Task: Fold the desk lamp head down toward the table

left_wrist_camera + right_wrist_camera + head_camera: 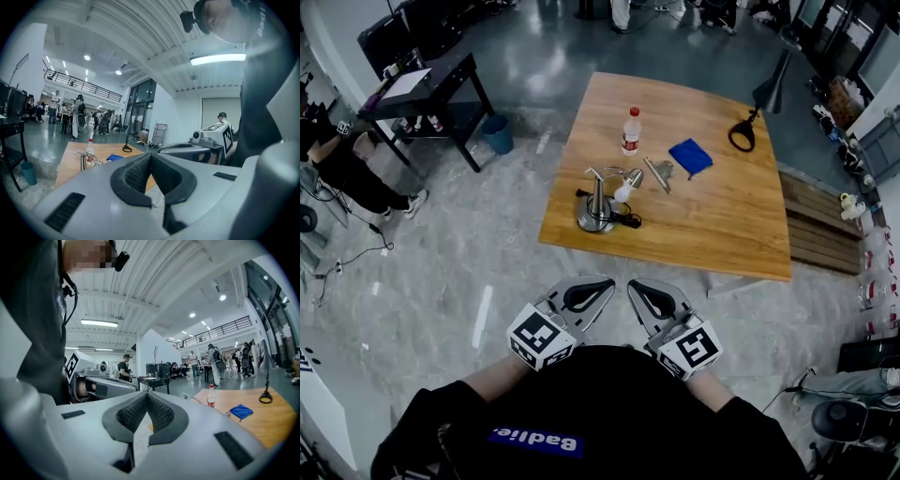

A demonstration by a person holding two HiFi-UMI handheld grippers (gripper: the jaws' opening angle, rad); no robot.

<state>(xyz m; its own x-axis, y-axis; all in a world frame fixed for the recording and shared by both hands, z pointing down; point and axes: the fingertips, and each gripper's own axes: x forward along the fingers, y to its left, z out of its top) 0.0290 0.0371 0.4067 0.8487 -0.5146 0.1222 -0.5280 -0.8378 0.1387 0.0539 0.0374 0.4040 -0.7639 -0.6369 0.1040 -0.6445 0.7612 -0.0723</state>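
Silver lamp (pixel 598 204) stands near table (pixel 722 225) front-left edge: round base, upright post, thin arm bent level on top. Left gripper (pixel 602 284) and right gripper (pixel 638 285) are both closed, empty, well short of table.

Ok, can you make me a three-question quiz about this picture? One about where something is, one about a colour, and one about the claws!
1. Where is the clear plastic bottle with a red cap?
A. on the floor
B. on the square wooden table
C. in a claw

2. What colour is the folded cloth?
A. blue
B. yellow
C. white

3. How are the left claw and right claw?
A. both shut and empty
B. both wide open
C. each gripping a cup

Answers:
1. B: it stands upright on the tabletop, beyond the silver metal desk lamp.
2. A: it is bright blue against the wood.
3. A: each claw's pads meet with nothing between them.
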